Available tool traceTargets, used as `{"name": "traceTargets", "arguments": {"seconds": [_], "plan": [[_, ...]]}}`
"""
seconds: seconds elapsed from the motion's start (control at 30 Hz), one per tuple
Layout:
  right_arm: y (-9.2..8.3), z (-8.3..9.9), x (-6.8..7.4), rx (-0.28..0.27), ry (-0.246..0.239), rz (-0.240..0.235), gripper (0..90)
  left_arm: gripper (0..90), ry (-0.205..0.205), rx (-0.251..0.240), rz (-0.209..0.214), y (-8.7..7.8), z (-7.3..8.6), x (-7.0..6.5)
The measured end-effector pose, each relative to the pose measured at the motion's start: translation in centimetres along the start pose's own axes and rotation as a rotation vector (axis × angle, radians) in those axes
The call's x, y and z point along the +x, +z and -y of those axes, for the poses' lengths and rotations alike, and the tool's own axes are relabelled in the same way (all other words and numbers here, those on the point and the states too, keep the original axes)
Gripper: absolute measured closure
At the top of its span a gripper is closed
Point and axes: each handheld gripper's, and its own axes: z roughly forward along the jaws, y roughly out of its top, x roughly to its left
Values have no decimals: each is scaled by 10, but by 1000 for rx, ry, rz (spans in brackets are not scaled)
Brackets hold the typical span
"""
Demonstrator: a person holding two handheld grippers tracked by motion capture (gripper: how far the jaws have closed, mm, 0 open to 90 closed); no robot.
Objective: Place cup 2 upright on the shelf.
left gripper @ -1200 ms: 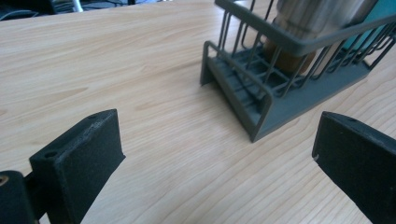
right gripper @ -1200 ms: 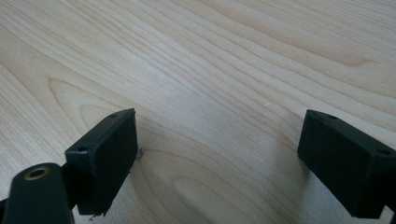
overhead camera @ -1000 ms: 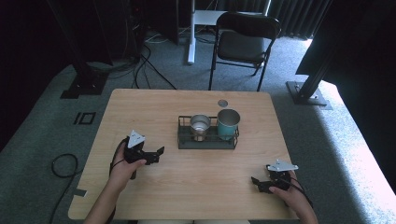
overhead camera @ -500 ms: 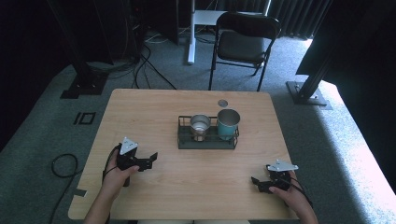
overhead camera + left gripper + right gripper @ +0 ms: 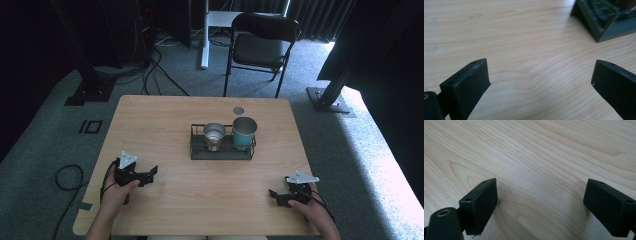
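both hand-held grippers, left (image 5: 150, 173) and right (image 5: 275, 195), spread wide over bare table (image 5: 165, 120), near dark rack (image 5: 220, 152)

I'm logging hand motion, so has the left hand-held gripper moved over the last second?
Yes. The left hand-held gripper has drawn back toward the person and the table's left edge, farther from the rack.

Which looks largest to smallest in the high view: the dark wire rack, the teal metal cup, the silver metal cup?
1. Dark wire rack.
2. Teal metal cup, taller.
3. Silver metal cup; their rims look near alike.
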Motion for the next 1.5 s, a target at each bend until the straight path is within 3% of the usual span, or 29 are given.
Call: {"name": "traceTargets", "arguments": {"seconds": [0.23,0.37,0.63,0.8,1.07,1.5], "plan": [[0,0,0,0,-1,0,115,24,1,27,-42,-7,8,10],[0,0,0,-1,0,0,115,23,-2,38,-37,-11,13,15],[0,0,0,-2,-1,0,115,23,0,57,-65,-20,23,26],[0,0,0,-2,-1,0,115,23,-11,81,-80,-22,28,29],[0,0,0,-2,-2,0,115,23,-50,150,-146,-24,34,38],[0,0,0,-2,-1,0,115,23,-74,184,-188,-20,42,44]]}}
